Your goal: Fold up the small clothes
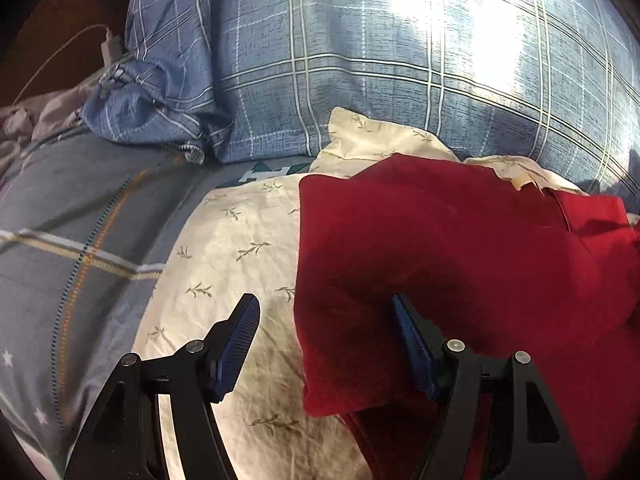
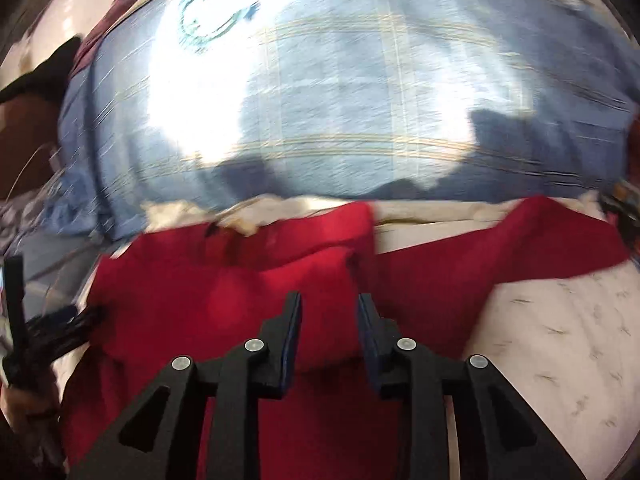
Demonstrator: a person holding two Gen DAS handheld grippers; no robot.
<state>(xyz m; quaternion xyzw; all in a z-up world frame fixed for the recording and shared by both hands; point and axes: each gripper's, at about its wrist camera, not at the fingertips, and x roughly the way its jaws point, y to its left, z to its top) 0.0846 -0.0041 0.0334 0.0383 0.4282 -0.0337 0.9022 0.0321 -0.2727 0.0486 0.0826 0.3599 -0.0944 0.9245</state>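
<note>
Bed surface: cream leaf-print sheet (image 1: 240, 248) over grey quilt (image 1: 60, 216), blue plaid pillow (image 1: 360, 60) behind. Red garment (image 1: 460, 248) lying partly folded on sheet, one flap doubled over. Left gripper (image 1: 326, 312) wide open, straddling garment's left edge, gripping nothing. Right gripper (image 2: 330, 312) narrowly parted above red cloth, also empty; view motion-blurred. Risks: pinching sheet along with garment edge; grabbing single layer, undoing fold; soft bedding letting cloth bunch, crease skewed.
</note>
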